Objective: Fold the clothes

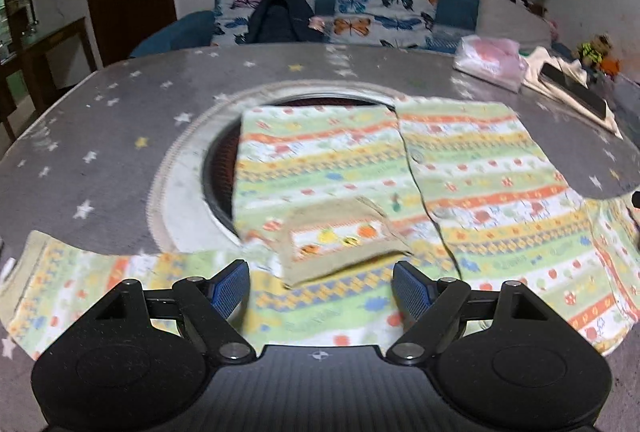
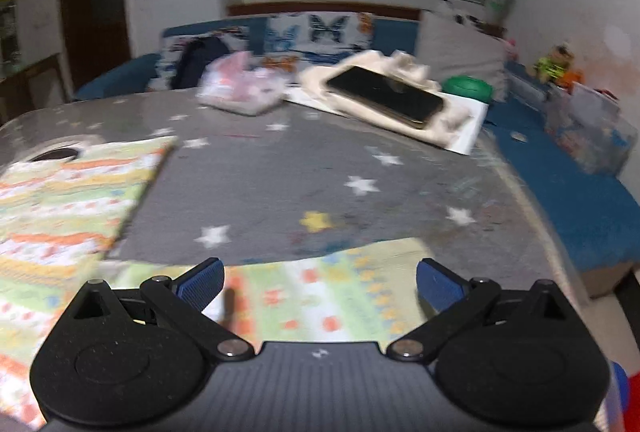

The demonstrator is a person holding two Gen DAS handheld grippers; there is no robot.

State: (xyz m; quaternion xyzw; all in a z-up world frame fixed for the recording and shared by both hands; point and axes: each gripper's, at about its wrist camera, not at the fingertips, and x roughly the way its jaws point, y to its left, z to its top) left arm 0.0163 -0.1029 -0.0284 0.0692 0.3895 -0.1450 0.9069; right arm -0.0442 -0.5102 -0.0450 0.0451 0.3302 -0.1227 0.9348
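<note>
The garment [image 1: 400,191] is spread flat on the worktop [image 1: 120,119], filling the centre and lower part of the left wrist frame and partly covering a round opening [image 1: 220,167] in the worktop. A pocket [image 1: 340,240] is seen low on the garment, just above the left hand-held gripper [image 1: 320,288]. In the right wrist frame, one sleeve [image 2: 320,292] lies at the bottom, under the right hand-held gripper [image 2: 320,284]. A plastic bag [image 2: 240,87] and a phone [image 2: 384,95] on a cloth [image 2: 452,123] are placed at the far edge, before a sofa [image 2: 320,31].
</note>
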